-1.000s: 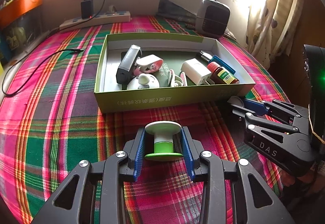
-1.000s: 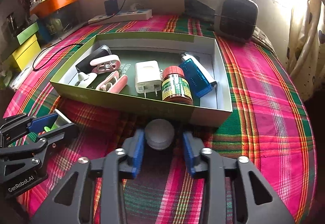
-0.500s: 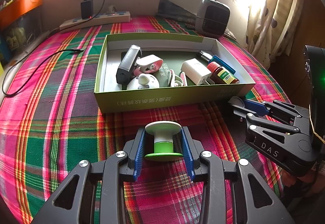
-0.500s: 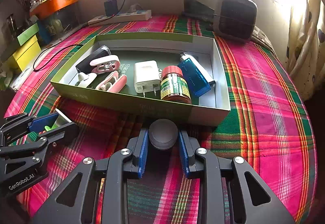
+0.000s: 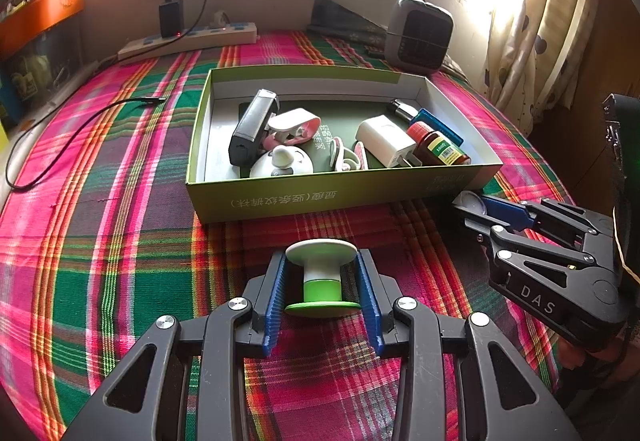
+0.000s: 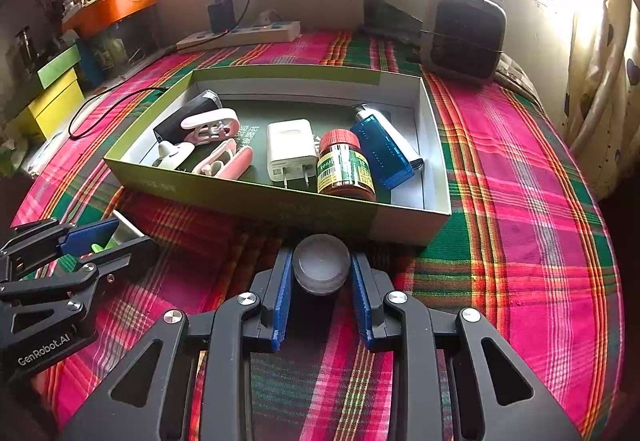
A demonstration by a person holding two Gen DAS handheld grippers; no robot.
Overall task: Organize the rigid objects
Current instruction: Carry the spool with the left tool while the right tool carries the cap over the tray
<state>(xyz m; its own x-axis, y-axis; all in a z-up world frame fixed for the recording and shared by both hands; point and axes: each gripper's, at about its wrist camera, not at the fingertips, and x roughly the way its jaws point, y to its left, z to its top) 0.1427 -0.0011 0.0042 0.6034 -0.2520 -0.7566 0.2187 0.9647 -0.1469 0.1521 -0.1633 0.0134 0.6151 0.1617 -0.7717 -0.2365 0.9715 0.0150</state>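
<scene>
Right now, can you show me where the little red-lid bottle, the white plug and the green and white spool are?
red-lid bottle (image 6: 346, 171): right wrist view, on its green label.
white plug (image 6: 289, 149): right wrist view, on its flat white top.
green and white spool (image 5: 322, 283): left wrist view, on its green middle.

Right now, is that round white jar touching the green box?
Cannot tell. In the right wrist view the jar sits just before the box wall, hiding any gap; the left wrist view is unclear.
</scene>
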